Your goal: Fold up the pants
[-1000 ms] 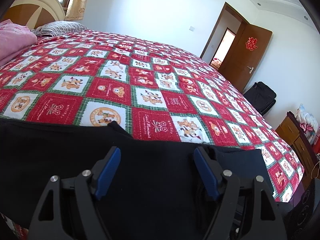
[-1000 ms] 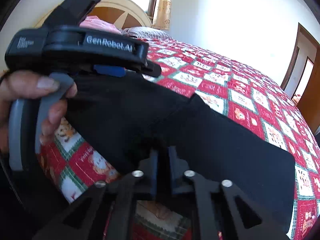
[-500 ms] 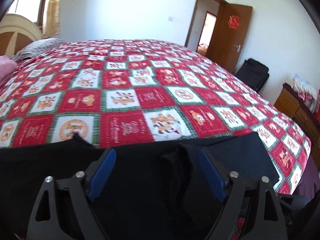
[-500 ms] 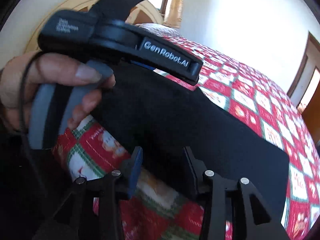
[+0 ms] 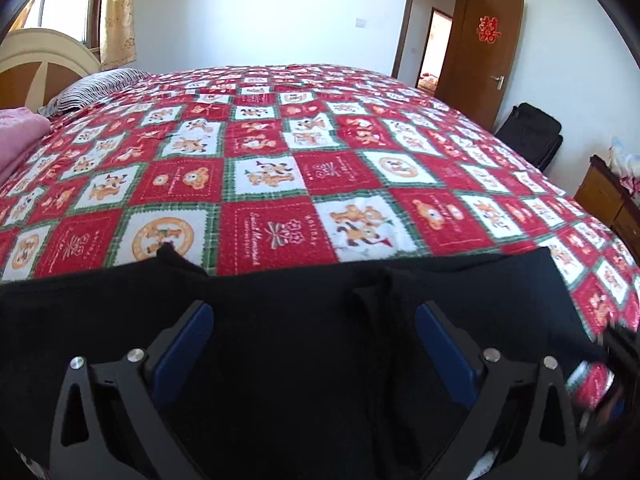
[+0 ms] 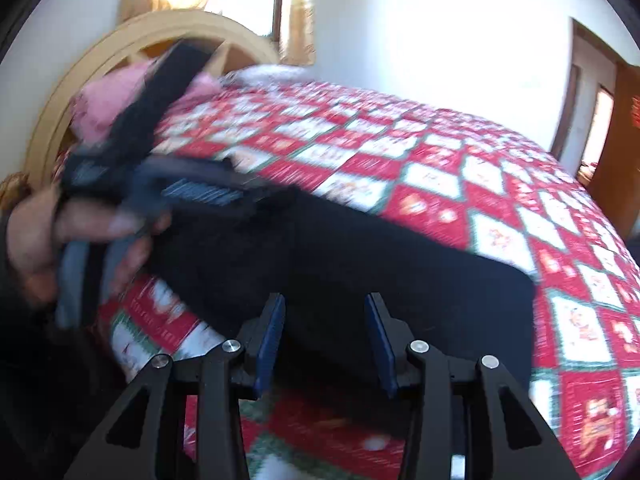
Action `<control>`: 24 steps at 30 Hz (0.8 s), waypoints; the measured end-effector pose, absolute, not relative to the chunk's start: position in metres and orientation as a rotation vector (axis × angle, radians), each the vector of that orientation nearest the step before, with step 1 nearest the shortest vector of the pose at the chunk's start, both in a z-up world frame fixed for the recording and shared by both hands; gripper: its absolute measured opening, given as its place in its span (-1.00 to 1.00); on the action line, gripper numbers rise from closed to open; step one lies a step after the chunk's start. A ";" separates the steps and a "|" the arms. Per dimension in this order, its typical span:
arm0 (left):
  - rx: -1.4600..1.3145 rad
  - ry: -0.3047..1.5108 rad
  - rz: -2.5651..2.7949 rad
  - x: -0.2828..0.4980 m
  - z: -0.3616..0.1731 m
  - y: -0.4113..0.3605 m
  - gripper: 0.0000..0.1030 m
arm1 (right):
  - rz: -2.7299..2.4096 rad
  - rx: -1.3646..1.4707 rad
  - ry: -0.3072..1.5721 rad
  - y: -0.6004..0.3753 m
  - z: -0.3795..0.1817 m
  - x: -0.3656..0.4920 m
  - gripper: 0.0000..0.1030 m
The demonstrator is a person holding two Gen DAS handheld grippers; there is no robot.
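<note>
The black pants (image 5: 280,320) lie flat along the near edge of the bed, with a raised crease right of centre. My left gripper (image 5: 314,344) is open wide just above the pants, holding nothing. In the right wrist view the pants (image 6: 360,248) show as a black band across the quilt. My right gripper (image 6: 326,336) is open over their near edge and holds nothing. The left gripper's body and the hand holding it (image 6: 132,196) are at the left of that view, blurred.
The bed is covered by a red, white and green patchwork quilt (image 5: 280,152). A pink blanket (image 5: 16,136) and a striped pillow (image 5: 96,88) lie by the headboard. A black bag (image 5: 528,132), a wooden door (image 5: 476,56) and a wooden cabinet (image 5: 612,200) stand to the right.
My right gripper, shut a second ago, has opened and let go of the pants. My left gripper stayed open and turned to the right over the pants.
</note>
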State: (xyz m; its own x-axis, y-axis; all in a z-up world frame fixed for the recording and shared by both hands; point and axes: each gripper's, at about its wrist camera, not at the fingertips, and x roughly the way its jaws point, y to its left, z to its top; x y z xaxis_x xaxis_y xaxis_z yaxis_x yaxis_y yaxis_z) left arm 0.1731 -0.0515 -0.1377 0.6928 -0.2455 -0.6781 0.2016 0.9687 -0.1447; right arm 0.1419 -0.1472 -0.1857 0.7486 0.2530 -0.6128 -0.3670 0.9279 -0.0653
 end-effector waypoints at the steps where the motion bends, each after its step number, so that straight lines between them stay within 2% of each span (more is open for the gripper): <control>1: -0.059 0.757 -0.252 0.170 -0.135 -0.052 1.00 | 0.324 -0.164 0.633 -0.154 -0.181 0.145 -0.15; 5: -0.028 0.744 -0.269 0.159 -0.133 -0.060 1.00 | 0.182 -0.014 0.645 -0.207 -0.166 0.174 -0.08; 11: 0.037 0.820 -0.241 0.162 -0.160 -0.069 1.00 | 0.118 0.089 0.815 -0.247 -0.201 0.207 -0.05; 19: 0.022 0.806 -0.252 0.152 -0.155 -0.064 1.00 | 0.101 0.066 0.789 -0.247 -0.181 0.173 -0.05; 24: 0.029 0.802 -0.252 0.151 -0.160 -0.066 1.00 | 0.128 0.021 0.866 -0.240 -0.210 0.147 -0.01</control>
State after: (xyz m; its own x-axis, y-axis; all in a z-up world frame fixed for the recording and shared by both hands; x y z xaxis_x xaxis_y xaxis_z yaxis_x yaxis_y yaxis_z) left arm 0.1508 -0.0657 -0.1596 0.6673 -0.2125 -0.7138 0.2341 0.9697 -0.0698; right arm 0.1473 -0.2401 -0.2103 0.6407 0.1205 -0.7583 -0.1034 0.9921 0.0703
